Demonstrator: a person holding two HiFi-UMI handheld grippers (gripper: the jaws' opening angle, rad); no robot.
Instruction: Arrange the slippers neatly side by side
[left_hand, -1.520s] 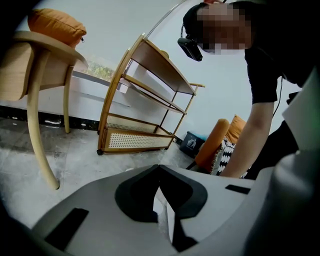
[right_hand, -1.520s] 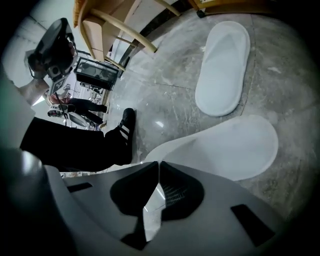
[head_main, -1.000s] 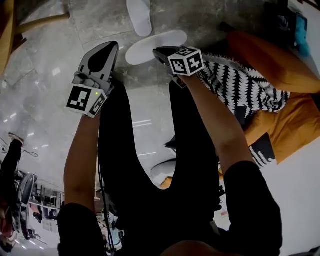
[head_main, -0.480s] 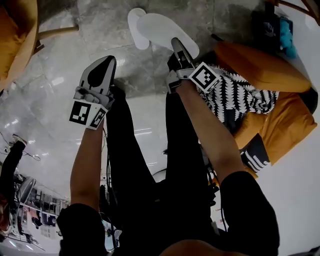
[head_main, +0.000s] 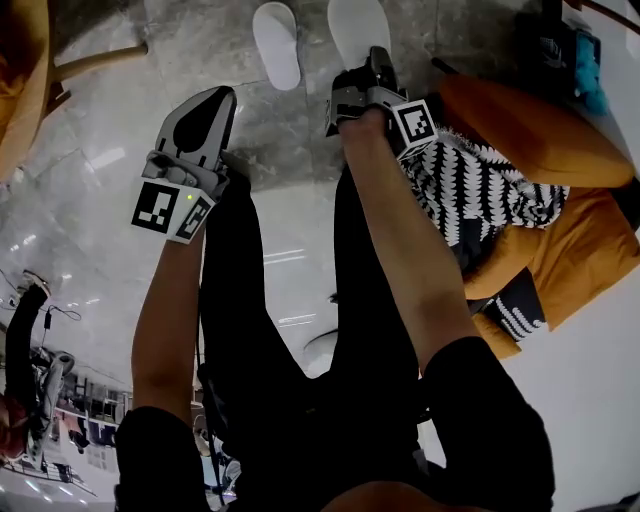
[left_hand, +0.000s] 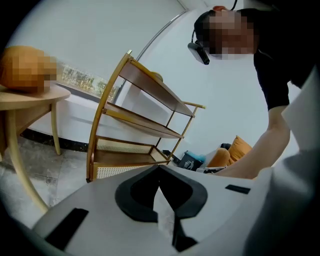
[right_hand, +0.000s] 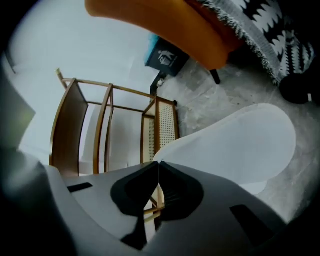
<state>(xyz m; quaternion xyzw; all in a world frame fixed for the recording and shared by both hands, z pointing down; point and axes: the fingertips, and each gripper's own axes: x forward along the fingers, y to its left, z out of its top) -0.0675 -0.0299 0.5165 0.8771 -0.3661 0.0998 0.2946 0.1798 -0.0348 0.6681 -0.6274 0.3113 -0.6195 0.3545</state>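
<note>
Two white slippers lie at the top of the head view. The left slipper (head_main: 275, 45) rests flat on the grey stone floor. The right slipper (head_main: 358, 28) lies parallel beside it, a small gap between them. My right gripper (head_main: 377, 58) is shut on its near edge. In the right gripper view that slipper (right_hand: 235, 145) spreads out to the right of the closed jaw tips (right_hand: 159, 163), tilted over the floor. My left gripper (head_main: 220, 97) hovers lower left of the slippers, shut and holding nothing; in its own view the jaws (left_hand: 159, 167) meet with nothing between them.
An orange armchair (head_main: 535, 125) with a black-and-white throw (head_main: 480, 175) stands close on the right. A wooden shelf rack (left_hand: 142, 117) and a round wooden table (left_hand: 22, 102) stand ahead and left. A teal-and-black bag (head_main: 585, 55) sits by the chair. The person's black-clad legs fill the middle.
The right gripper has rolled and swung away from me with the slipper, turning it from crosswise to lengthwise beside the other slipper. The left gripper has risen slightly.
</note>
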